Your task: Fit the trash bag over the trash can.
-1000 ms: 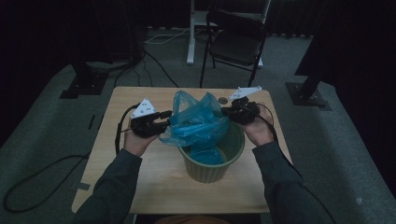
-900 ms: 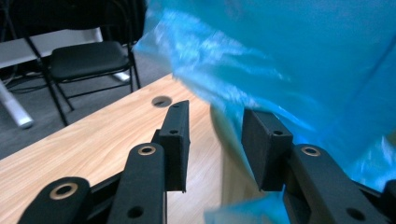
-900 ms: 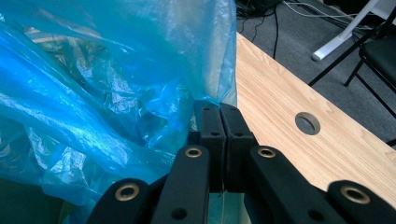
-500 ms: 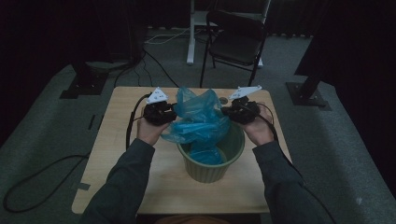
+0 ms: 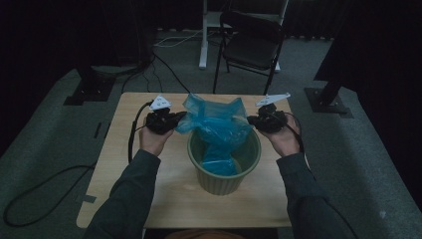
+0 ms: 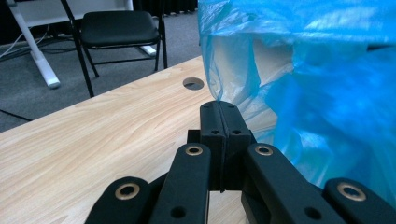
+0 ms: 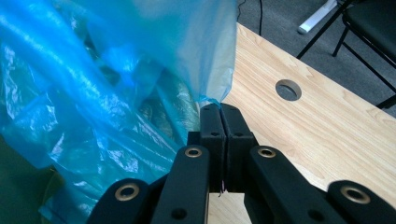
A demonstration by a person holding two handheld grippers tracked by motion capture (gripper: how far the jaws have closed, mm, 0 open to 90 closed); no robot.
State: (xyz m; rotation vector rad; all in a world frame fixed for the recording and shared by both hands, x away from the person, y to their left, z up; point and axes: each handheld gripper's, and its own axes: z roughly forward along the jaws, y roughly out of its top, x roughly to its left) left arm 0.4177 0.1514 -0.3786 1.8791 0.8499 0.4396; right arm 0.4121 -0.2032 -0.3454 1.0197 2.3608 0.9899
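high view: a person sits at a pale wooden desk (image 5: 149,199) with a ribbed green bin (image 5: 224,174) standing mid-desk and a blue plastic bag (image 5: 214,122) bunched up out of its mouth, its lower part hanging down inside. a second ago the left gripper (image 5: 171,120) stood off to the bag's left side with its jaws apart; it has since come in against the bag's left edge, and its jaws have just been closing. the right gripper (image 5: 256,121) sits at the bag's right edge, much where it was. with a hold on each side, the bag looks ready to be spread open and drawn over the bin's rim, though that step is not yet done.

left gripper view: the jaws stand pressed together, with no gap showing between them. the bag's edge comes down right to their tips (image 6: 219,109), and a thin bit of film seems caught there, so i judge it pinched, though the film is too fine to be sure. the desk and its round cable hole (image 6: 193,84) lie beyond, a black chair (image 6: 116,28) farther off.

right gripper view: the jaws are likewise closed tight, and a corner of the bag's hem meets their tips (image 7: 219,109), apparently gripped. the rest of the bag billows to the left and above, the bin's dark green showing beneath it.
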